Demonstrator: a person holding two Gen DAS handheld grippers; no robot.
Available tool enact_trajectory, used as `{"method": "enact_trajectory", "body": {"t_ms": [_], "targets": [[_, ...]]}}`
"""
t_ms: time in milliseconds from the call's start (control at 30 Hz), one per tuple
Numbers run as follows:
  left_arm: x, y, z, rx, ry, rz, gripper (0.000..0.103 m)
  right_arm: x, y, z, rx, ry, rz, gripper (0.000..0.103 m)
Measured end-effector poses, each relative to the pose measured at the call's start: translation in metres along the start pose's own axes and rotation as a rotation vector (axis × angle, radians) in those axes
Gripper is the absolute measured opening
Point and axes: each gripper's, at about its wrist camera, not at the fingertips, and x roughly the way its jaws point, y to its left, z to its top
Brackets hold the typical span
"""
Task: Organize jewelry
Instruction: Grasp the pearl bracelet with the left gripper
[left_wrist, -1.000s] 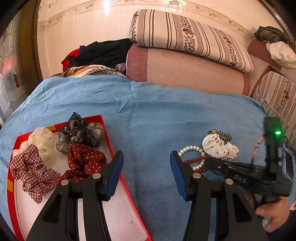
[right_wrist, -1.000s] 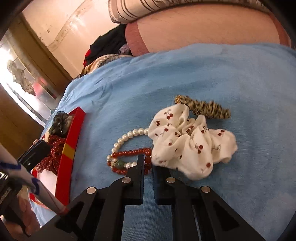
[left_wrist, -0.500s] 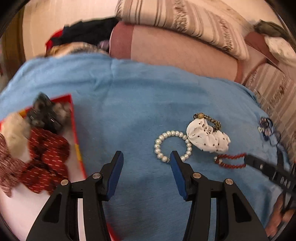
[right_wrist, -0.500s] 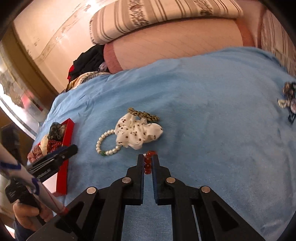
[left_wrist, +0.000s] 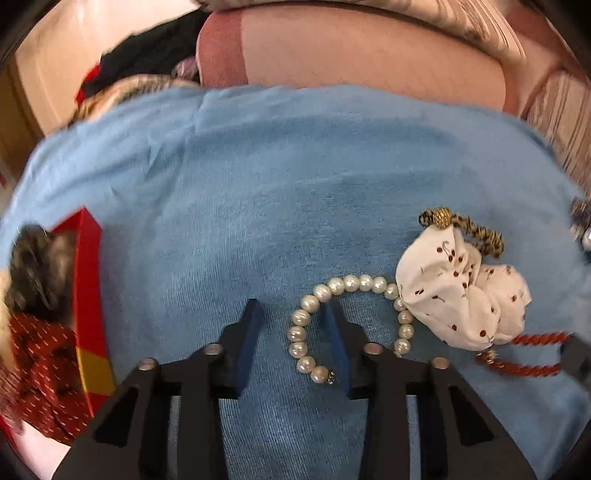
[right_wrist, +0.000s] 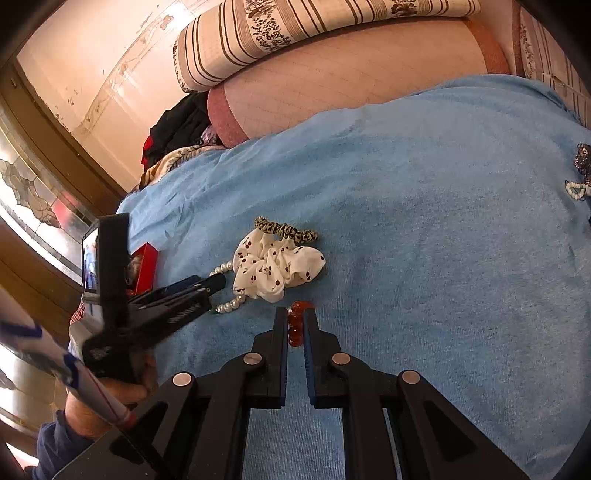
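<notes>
Over the last second the right gripper (right_wrist: 295, 326) had pulled the red bead bracelet (right_wrist: 295, 325) out from beside the white cherry-print scrunchie (right_wrist: 275, 267) and lifted it clear, its tongs narrow and pinched on the beads, which hung between the tips above the blue blanket (right_wrist: 424, 229). In the same second the left gripper (left_wrist: 293, 326) had swung away from the red tray (left_wrist: 88, 295) and come down over the pearl bracelet (left_wrist: 343, 317), which lay flat on the blanket with one side touching the scrunchie. Its tongs stood wide, with the left side of the pearl loop between the tips, nothing gripped yet. A leopard-print hair tie (left_wrist: 465, 230) lay just behind the scrunchie. Judging from this, the two bracelets were being separated from the hair things, the red one already in hand and the pearl one next; closing on a few pearls should lift the whole loop, though it might drag the scrunchie.
</notes>
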Motion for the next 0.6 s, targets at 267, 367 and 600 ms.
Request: {"method": "enact_trajectory", "body": {"t_ms": [267,367,600], "targets": [[-0.050,-0.004,-0.047,-0.015,-0.073,-0.101,0.009,-0.009,-0.001,0.004,0.006,-0.030,0.020,0.008],[-0.073,-0.003,-0.051,-0.018,-0.118,-0.126,0.009,-0.015,0.002,0.005,-0.005,-0.050,0.019,0.008],[-0.090,0.009,-0.050,-0.039,-0.198,-0.179,0.009,-0.025,0.004,0.007,-0.011,-0.106,0.048,0.008]]}}
